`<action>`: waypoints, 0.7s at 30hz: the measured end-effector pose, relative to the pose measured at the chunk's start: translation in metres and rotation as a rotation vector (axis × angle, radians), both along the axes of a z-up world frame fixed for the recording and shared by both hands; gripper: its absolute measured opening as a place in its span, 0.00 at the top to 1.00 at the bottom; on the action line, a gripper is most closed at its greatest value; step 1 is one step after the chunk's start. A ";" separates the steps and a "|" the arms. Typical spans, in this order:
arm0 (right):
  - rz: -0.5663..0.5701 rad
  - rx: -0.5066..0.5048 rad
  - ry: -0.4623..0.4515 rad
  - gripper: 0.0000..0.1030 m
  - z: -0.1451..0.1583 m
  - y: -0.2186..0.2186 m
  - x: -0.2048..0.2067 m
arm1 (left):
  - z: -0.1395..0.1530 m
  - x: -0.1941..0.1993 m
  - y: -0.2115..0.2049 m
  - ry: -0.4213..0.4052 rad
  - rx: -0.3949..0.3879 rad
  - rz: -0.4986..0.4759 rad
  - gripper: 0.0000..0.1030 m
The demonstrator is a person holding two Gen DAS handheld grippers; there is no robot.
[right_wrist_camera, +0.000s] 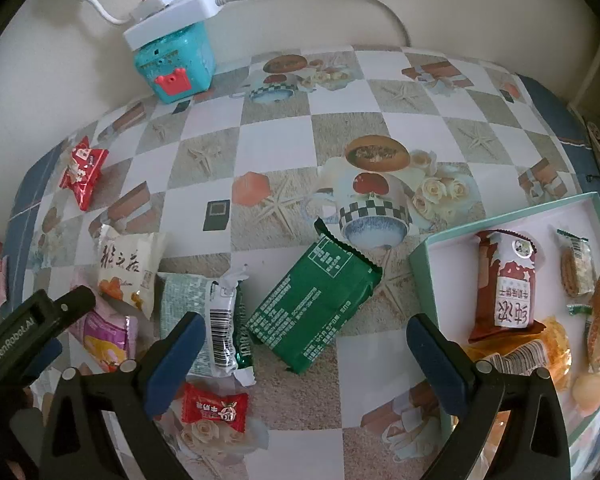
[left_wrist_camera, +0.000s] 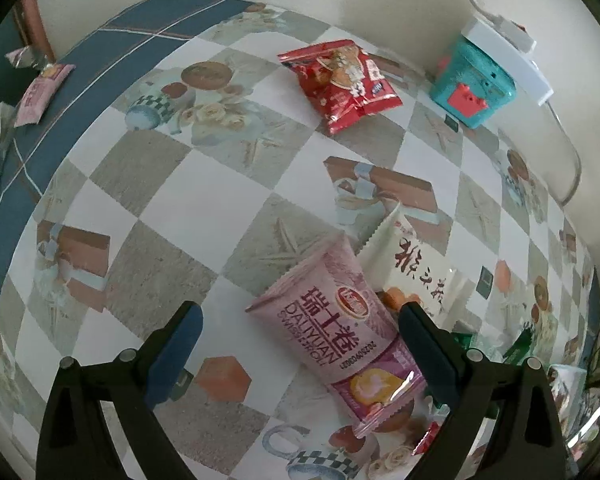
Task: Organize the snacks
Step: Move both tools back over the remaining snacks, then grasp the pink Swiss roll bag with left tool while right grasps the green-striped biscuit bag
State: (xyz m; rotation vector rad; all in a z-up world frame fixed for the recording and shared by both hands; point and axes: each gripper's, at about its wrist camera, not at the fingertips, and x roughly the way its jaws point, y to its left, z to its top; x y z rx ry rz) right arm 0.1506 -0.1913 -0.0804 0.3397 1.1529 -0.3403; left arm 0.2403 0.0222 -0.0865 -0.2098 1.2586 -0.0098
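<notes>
My left gripper [left_wrist_camera: 300,314] is open low over the table, and a pink Swiss roll packet [left_wrist_camera: 340,332] lies between its fingers, close to the right one. A white packet with dark lettering [left_wrist_camera: 416,268] lies just beyond it, and a red snack bag [left_wrist_camera: 342,82] farther back. My right gripper [right_wrist_camera: 302,328] is open above a dark green packet [right_wrist_camera: 314,304]. To its left lie a pale green packet with a barcode [right_wrist_camera: 204,320] and a small red candy [right_wrist_camera: 214,404]. A teal-rimmed box [right_wrist_camera: 420,256] at the right holds several snacks, among them a brown-red packet [right_wrist_camera: 504,280].
A teal toy box [left_wrist_camera: 470,80] under a white power strip [left_wrist_camera: 504,56] stands at the back by the wall. Small pink packets [left_wrist_camera: 40,94] lie on the blue border at the far left. The left gripper's body [right_wrist_camera: 32,332] shows at the right wrist view's lower left.
</notes>
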 end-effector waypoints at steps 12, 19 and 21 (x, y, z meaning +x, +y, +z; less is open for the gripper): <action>0.058 0.011 -0.034 0.07 0.007 0.015 0.004 | -0.009 0.004 0.022 0.072 0.024 0.029 0.04; 0.163 0.052 -0.080 0.18 0.012 0.044 0.010 | -0.004 0.008 0.051 0.079 0.045 0.057 0.04; 0.192 0.066 -0.081 0.22 0.011 0.051 0.012 | -0.001 0.009 0.054 0.074 0.042 0.055 0.04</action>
